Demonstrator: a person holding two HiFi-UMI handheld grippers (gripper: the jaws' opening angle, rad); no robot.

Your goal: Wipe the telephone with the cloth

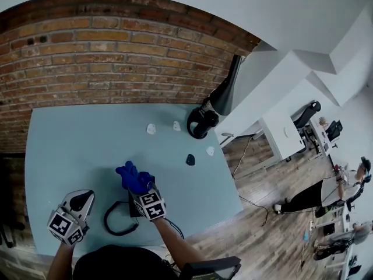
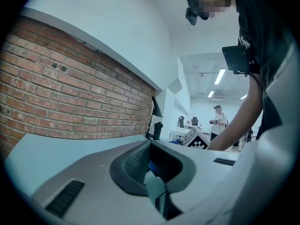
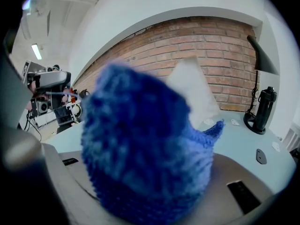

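The right claw (image 1: 144,192) is pinching a blue knitted cloth (image 1: 135,178); in the right gripper view the cloth (image 3: 140,144) is bulging up between the jaws and filling most of the space ahead of them; the claw is pointing away from the person, with its marker cube sitting at its near end. The telephone (image 1: 133,206), a dark shape, is lying on the pale blue table (image 1: 76,139) directly beneath this claw, mostly covered by it; whether the cloth is touching the telephone cannot be told. The black cord (image 1: 115,223) is looping out on the table to the claw's left.

The left claw (image 1: 84,198) is hovering just left of the cord loop, apart from the telephone; in the left gripper view its jaws (image 2: 150,146) are meeting at their tips, pressed together on nothing, and a sliver of blue cloth is showing beyond them.

Well ahead of the right claw, small white pieces (image 1: 151,129) are lying on the table; farther ahead and to the right, a black lamp (image 1: 224,92) is standing before the brick wall (image 1: 105,51).
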